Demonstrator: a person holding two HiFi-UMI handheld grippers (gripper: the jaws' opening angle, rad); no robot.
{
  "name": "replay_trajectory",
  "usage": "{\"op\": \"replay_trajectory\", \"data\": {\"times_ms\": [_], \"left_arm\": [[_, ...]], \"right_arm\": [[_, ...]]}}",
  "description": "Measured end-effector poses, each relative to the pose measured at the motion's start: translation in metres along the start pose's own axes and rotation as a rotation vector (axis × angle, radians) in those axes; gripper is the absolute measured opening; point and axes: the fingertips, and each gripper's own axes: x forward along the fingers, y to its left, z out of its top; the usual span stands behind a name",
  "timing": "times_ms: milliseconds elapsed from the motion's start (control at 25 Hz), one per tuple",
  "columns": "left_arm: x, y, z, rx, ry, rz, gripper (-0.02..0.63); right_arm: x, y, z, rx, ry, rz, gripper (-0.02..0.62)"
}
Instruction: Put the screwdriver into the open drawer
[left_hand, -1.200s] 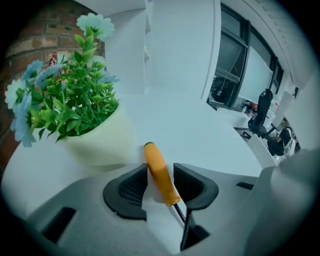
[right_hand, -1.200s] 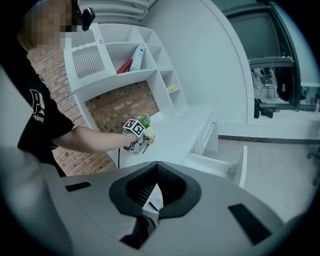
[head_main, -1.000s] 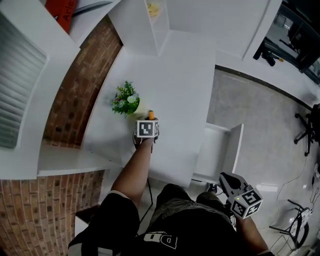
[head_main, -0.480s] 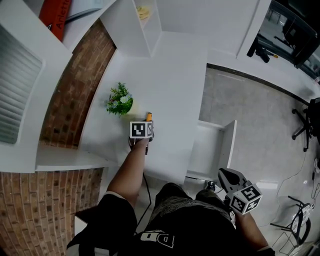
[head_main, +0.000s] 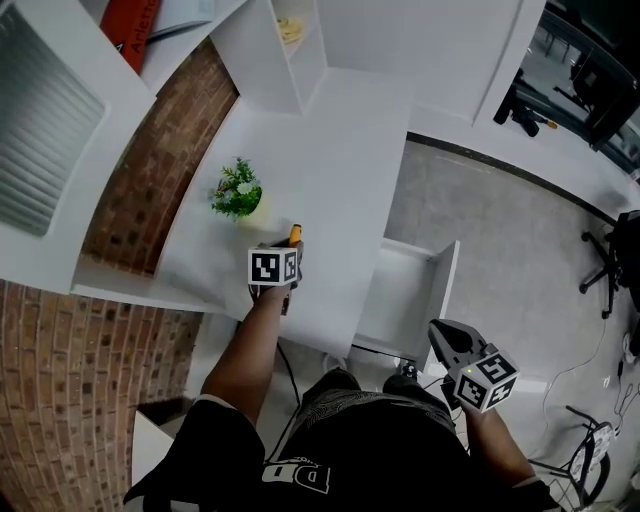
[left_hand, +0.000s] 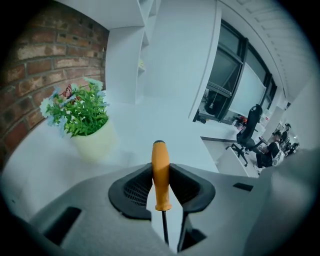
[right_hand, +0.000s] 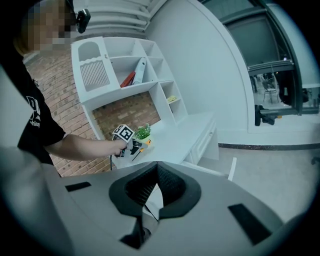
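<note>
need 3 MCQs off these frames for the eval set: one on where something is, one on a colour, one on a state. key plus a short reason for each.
1. In the head view, the potted plant stands:
A) on a shelf
B) on the desk by the brick wall
C) on the floor

2. The handle of the screwdriver is:
A) blue
B) black
C) orange

3. The drawer is:
A) pulled open
B) shut
C) taken out and lying on the desk

Key:
1 B: it sits on the white top next to the bricks.
2 C: the handle shows orange between the jaws of the left gripper, which have just been closing and clamp it.
3 A: it juts out from the desk front.
</note>
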Motion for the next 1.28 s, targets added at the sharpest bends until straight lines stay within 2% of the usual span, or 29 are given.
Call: {"op": "replay_trajectory", "data": {"times_ms": [360, 600, 1000, 1280], "left_arm": [[-0.058, -0.068, -0.001, 0.012, -0.095, -0.034, 0.117], [-0.072, -0.125, -0.011, 0.024, -0.121, -0.078, 0.117], [-0.042, -0.208, -0.041, 0.018, -0.091, -0.129, 0.117], [-0.012, -0.237, -0.066, 0.021, -0.039, -0.122, 0.117]], "right_arm": [[-0.011, -0.022, 0.01, -0.041, -0.005, 0.078, 0.005], [-0.018, -0.034, 0.013, -0.061, -0.002, 0.125, 0.005], [-0.035, -0.055, 0.003, -0.082, 0.035, 0.173, 0.005], [-0.049, -0.08, -0.009, -0.069, 0.059, 0.173, 0.005]]}}
